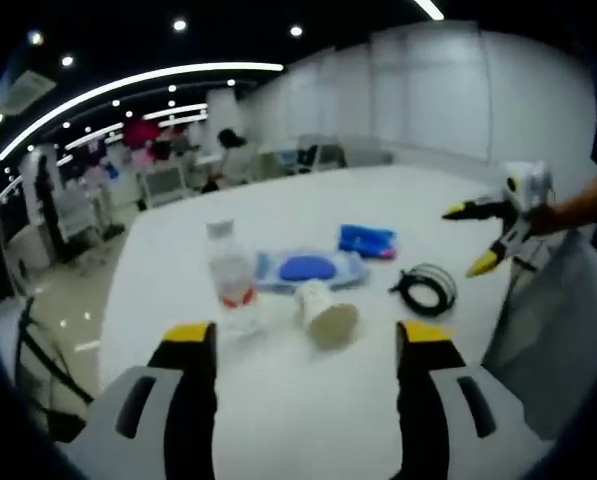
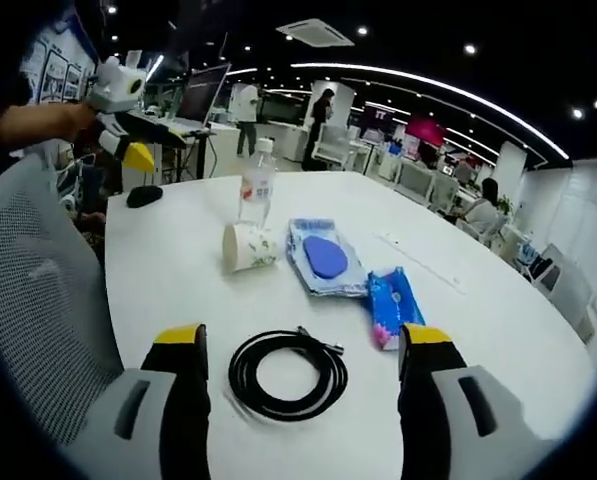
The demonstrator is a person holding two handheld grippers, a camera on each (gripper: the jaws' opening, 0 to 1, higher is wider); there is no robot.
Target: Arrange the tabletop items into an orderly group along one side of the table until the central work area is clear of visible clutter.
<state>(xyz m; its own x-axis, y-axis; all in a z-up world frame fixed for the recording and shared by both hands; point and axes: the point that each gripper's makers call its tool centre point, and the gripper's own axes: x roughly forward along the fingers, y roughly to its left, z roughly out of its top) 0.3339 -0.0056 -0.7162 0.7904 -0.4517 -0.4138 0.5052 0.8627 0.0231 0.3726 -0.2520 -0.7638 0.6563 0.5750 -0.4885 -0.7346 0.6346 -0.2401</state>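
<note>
Clutter sits mid-bench (image 2: 158, 270): a bottle (image 2: 257, 186) standing, a tipped paper cup (image 2: 249, 247), a blue pouch (image 2: 324, 256), a blue packet (image 2: 389, 306) and a coiled black cable (image 2: 287, 373). Left tongs (image 1: 305, 335) and right tongs (image 2: 302, 340) both gape wide, holding nothing.

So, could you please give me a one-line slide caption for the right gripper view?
Open right gripper above a coiled black cable, with tipped paper cup, water bottle and blue packets on the white table.
</note>
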